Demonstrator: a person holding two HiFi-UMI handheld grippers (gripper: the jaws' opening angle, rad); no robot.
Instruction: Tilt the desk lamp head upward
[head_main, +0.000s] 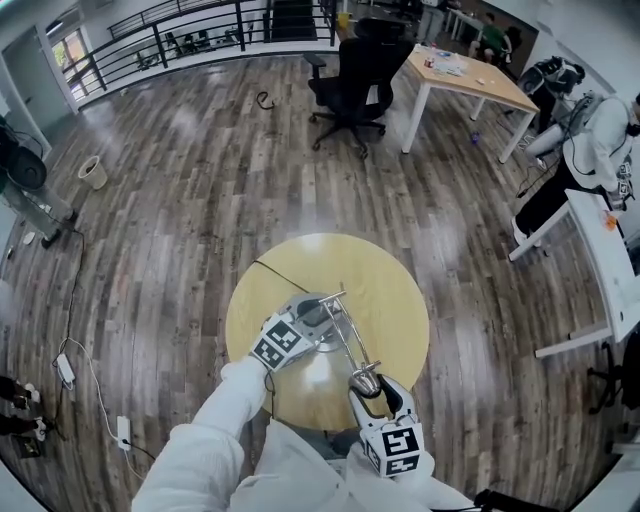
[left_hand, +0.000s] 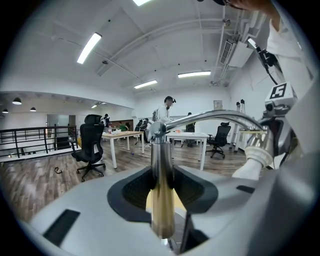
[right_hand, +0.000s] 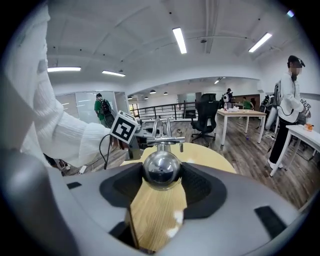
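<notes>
Left gripper (left_hand: 162, 192), jaws clamped on the upright chrome post (left_hand: 161, 160) of the desk lamp (head_main: 345, 335), which stands on the round wooden bench (head_main: 395, 285). Right gripper (right_hand: 161, 175), jaws clamped on the rounded chrome lamp head (right_hand: 161, 167) near the bench's near edge. Each gripper's marker cube (head_main: 281, 342) carries black-and-white square patterns

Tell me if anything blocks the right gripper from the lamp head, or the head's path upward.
Nothing visible does. The right gripper is clamped on the lamp head, the left gripper holds the lamp post, and only open air lies above the head.
</notes>
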